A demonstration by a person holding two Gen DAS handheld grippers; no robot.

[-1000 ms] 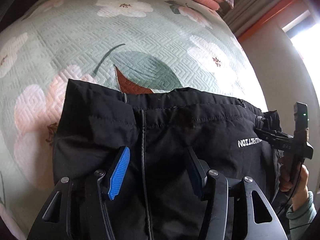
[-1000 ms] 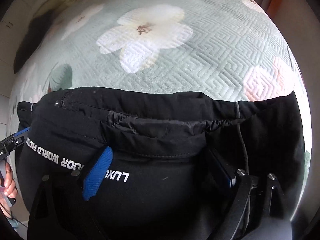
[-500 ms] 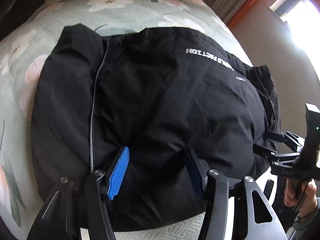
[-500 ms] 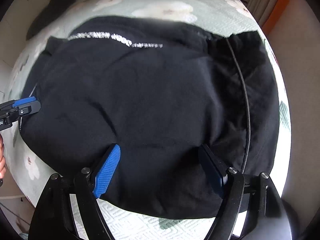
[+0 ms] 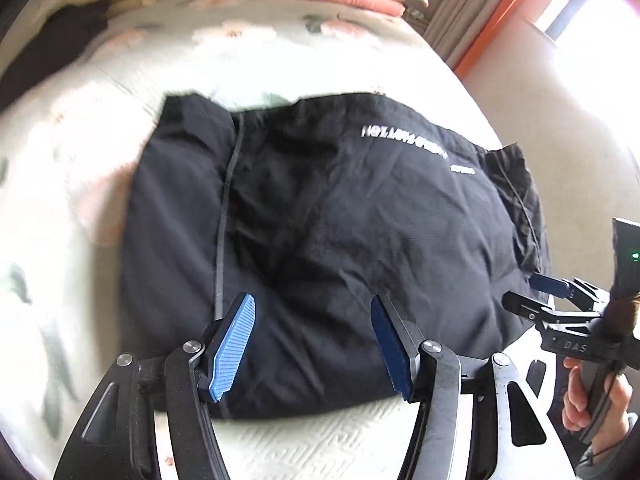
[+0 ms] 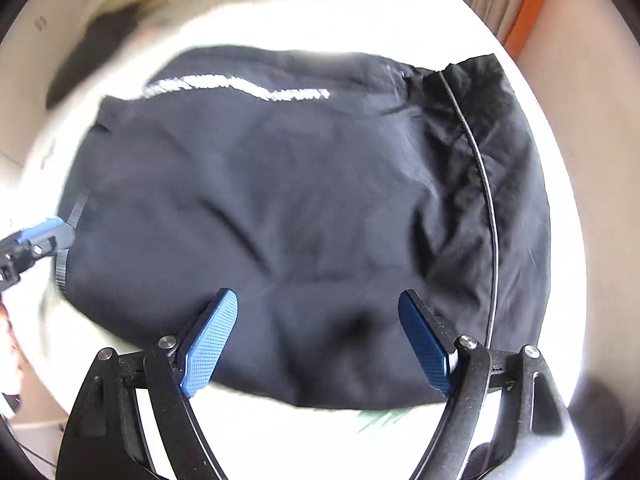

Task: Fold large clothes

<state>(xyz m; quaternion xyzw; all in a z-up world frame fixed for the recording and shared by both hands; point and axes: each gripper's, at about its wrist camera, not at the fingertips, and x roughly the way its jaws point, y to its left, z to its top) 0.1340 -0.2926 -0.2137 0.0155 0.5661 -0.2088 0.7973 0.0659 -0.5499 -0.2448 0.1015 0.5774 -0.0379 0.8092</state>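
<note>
Both grippers' jaws apart (left (image 5: 314,342) opening), seemingly clear above folded black garment (image 6: 300,220).

Black skeletal finger frames on left gripper (image 5: 314,344) and right gripper (image 6: 318,342), with triangular cut-outs and silver pivot screws. Blue ribbed pads (image 5: 234,354). White "DAS" lettering, green indicator light on handle. Grey-green sleeve (image 5: 600,458) cuff.

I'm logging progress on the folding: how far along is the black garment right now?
Done: the black garment lies on the floral bedspread as a compact folded bundle, lettering on top. In hand: nothing; the left gripper is opening with no cloth gripped, and the right gripper stands open above it. Left: perhaps tidying the loose edge; whether another fold is meant, I cannot tell.
</note>
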